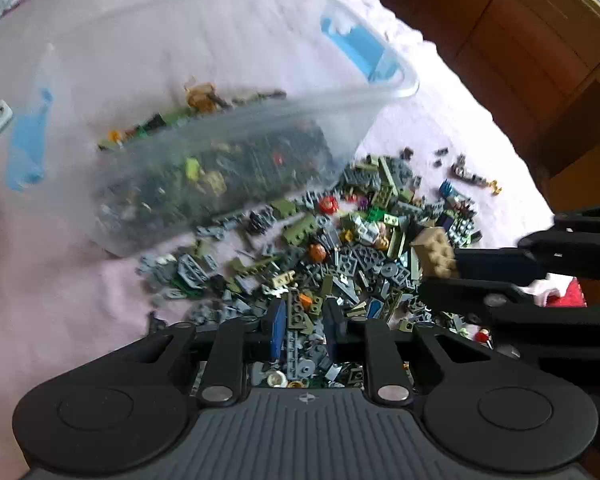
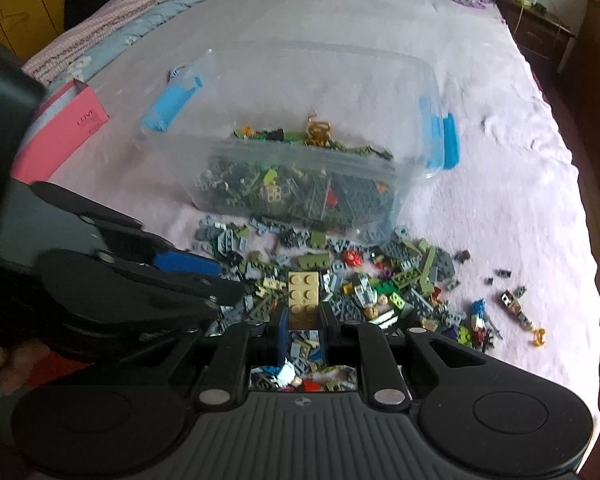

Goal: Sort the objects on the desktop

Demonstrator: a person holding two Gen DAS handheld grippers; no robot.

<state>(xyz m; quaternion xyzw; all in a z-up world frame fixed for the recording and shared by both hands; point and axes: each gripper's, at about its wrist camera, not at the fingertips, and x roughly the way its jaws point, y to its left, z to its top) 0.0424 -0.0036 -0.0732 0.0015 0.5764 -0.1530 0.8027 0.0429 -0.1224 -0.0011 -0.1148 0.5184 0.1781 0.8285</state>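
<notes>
Spreading across a pale pink bedsheet (image 2: 480, 128), a heap of loose building bricks (image 2: 360, 280) lies just in front of a clear plastic bin (image 2: 300, 184) with blue latches, itself part-filled with bricks. The right gripper (image 2: 303, 334) holds a tan studded brick (image 2: 303, 296) between its narrow-set jaws above the heap. The left gripper (image 1: 302, 328) hangs over the same heap, jaws narrow with nothing pressed between them. A pink box (image 2: 64, 128) rests near the bed's left edge; dark wooden furniture (image 2: 540, 28) borders the right, with open sheet beyond the bin.
</notes>
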